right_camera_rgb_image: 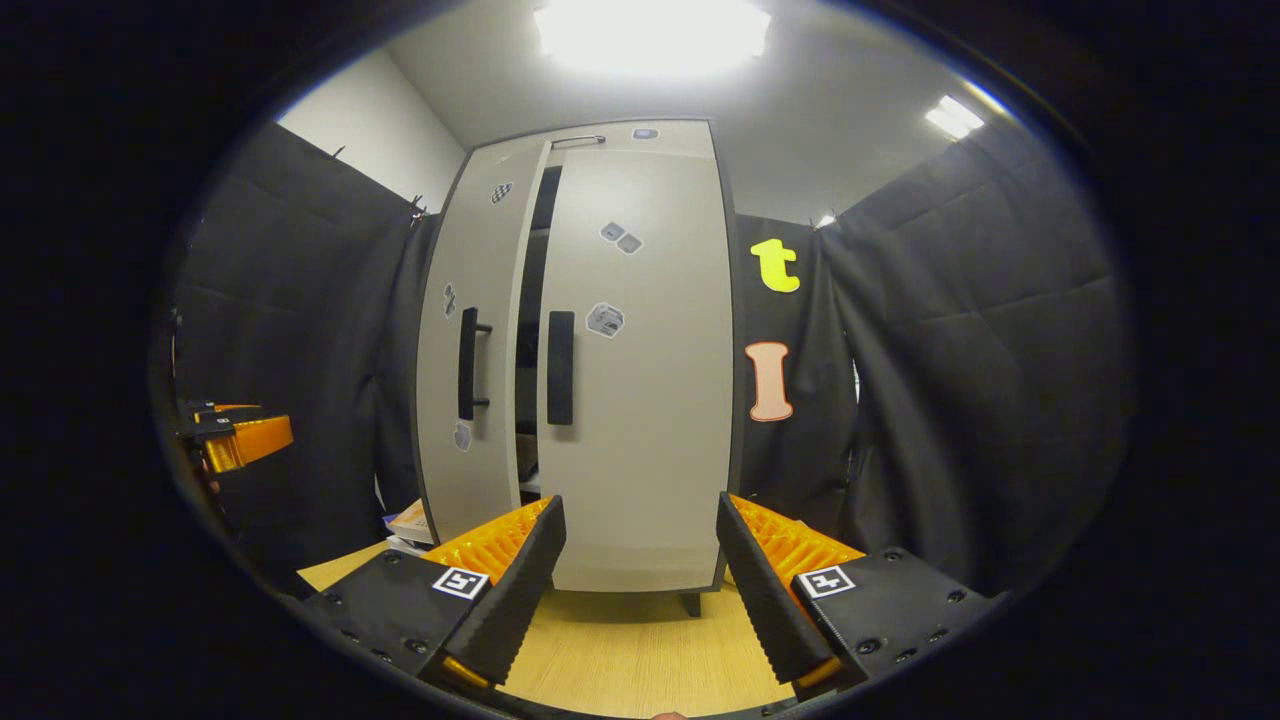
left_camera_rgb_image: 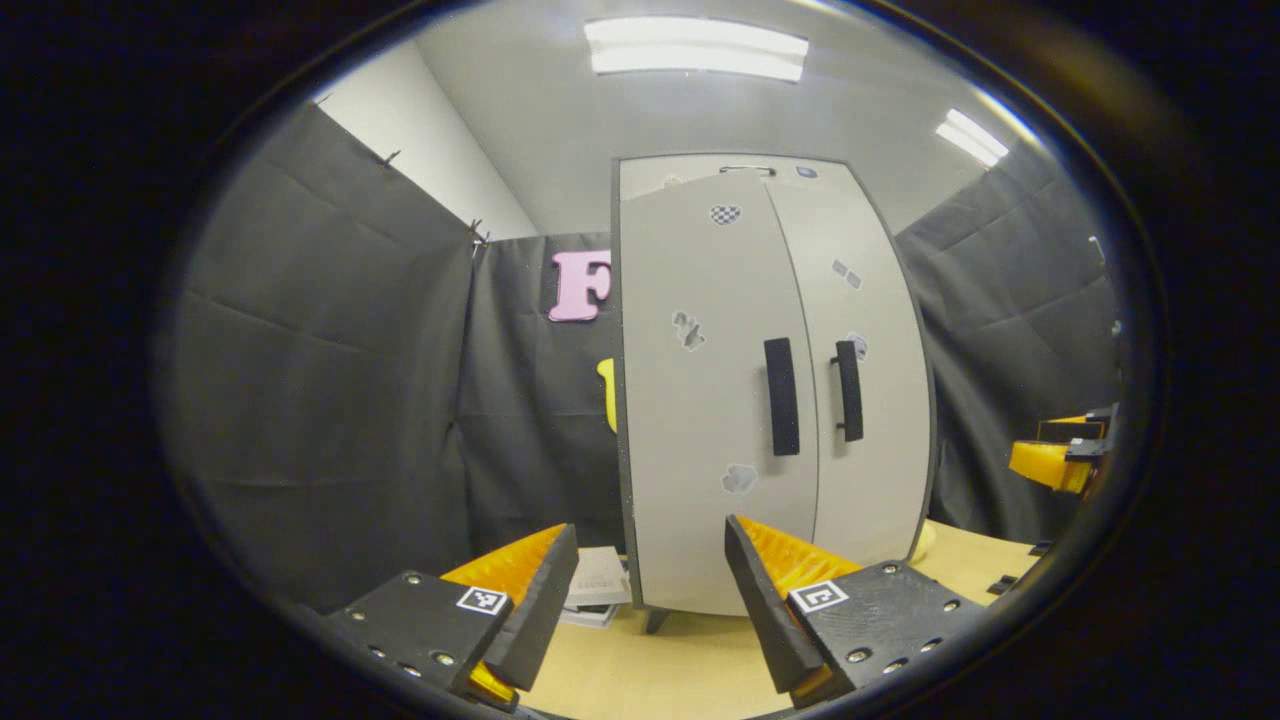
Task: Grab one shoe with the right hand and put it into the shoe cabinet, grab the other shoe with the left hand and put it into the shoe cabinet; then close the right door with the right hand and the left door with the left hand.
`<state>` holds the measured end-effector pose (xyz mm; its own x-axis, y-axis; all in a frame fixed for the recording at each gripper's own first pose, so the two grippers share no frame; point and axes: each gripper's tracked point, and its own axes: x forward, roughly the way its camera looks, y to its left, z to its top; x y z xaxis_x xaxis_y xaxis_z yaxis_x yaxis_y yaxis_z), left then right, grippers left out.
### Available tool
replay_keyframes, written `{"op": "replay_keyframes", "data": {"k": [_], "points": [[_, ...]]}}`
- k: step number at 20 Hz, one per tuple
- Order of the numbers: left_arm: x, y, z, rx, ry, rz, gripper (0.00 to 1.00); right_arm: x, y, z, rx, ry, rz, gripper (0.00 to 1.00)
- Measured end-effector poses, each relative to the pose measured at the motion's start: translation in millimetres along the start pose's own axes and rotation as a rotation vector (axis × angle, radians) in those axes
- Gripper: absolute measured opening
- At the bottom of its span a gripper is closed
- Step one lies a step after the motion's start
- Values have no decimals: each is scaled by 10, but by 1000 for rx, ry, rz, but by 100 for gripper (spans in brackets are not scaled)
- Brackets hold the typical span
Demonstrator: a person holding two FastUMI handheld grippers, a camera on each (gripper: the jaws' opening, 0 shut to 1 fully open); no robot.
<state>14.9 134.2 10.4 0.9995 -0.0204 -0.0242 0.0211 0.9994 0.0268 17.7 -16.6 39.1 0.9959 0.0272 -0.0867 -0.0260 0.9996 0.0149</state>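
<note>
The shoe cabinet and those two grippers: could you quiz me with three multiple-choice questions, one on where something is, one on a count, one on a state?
1. Where does the shoe cabinet stand?
A. on a light wooden surface
B. on a red carpet
C. hung from the ceiling

2. How many dark door handles does it have?
A. one
B. two
C. four

3. How is the left door in the right gripper view?
A. taken off
B. swung fully wide
C. nearly shut, a dark gap left

Answers: 1 A, its feet rest on the wooden surface. 2 B, one handle on each door. 3 C, a dark gap runs between the doors. Both the left gripper and right gripper are open and hold nothing.
</note>
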Motion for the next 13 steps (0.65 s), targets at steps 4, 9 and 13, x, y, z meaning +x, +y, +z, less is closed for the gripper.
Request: {"op": "replay_keyframes", "data": {"k": [4, 9, 13], "points": [[-218, 24, -120, -9, 18, 19, 92, -92, 33, -14, 6, -23, -4, 96], [-283, 83, -142, -25, 22, 38, 92, -100, 53, -27, 9, -18, -2, 96], [-292, 114, -152, -38, 22, 48, 92, -85, 42, 13, 29, -34, -17, 96]]}}
